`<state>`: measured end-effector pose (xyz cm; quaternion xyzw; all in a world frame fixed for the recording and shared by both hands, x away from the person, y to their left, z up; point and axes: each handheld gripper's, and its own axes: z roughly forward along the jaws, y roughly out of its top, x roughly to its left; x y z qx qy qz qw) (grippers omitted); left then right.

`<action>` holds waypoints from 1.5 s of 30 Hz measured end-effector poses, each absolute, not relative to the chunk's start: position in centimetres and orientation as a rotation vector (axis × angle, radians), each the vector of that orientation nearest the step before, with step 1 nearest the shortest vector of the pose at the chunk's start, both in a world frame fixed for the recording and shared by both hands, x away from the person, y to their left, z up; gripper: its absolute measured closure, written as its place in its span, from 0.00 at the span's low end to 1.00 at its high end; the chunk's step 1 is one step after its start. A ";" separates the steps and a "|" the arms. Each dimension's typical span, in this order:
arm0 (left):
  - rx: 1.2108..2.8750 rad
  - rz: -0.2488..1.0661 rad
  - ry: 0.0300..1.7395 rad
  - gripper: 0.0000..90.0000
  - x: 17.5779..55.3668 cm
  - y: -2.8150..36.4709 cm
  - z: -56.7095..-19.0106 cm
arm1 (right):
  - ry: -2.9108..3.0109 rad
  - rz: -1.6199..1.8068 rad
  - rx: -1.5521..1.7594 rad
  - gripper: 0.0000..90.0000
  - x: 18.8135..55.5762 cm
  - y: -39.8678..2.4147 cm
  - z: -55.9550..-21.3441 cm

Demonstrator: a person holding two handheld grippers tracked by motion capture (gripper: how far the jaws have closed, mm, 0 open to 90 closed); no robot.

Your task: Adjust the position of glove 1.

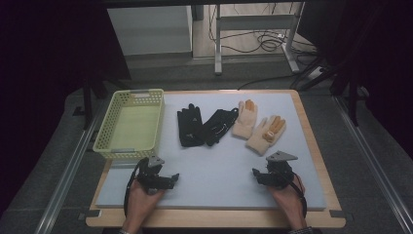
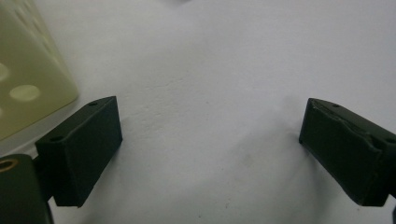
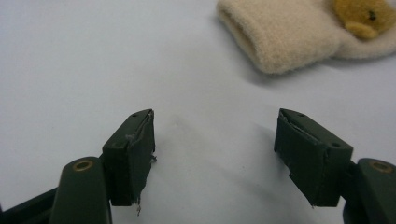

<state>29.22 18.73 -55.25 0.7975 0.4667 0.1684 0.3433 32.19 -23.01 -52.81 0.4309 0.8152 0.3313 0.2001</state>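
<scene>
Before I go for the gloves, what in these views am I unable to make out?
- Cream gloves: right gripper view cuts one at the top edge; just a cuff and a tan patch show.
- Black gloves: high view too dark to tell whether they overlap.
- Basket: near wall hides part of its floor in the high view; left gripper view crops it to a blurred corner.

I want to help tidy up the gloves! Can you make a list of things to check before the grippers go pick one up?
1. Right hand-held gripper open, nothing between its jaws: ok.
2. Left hand-held gripper open, nothing between its jaws: ok.
3. Nearest cream glove lies flat on the mat just ahead of the right hand-held gripper, cuff facing it: ok.
4. Black gloves overlap at the cuffs, so one may drag the other: not ok.
5. Yellow basket has room inside: ok.
6. Whether the cream gloves touch each other: cannot tell.
</scene>
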 end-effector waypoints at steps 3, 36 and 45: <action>2.073 0.438 1.212 0.07 29.2 18.7 -55.2 | 2.311 0.947 1.215 0.34 32.6 -23.0 -52.4; 2.072 0.437 1.213 0.06 29.2 18.7 -55.2 | 2.439 1.043 0.980 0.43 41.6 -14.2 -49.6; 2.072 0.436 1.213 0.06 29.2 18.7 -55.2 | 2.436 1.027 0.976 0.52 44.7 -11.4 -49.0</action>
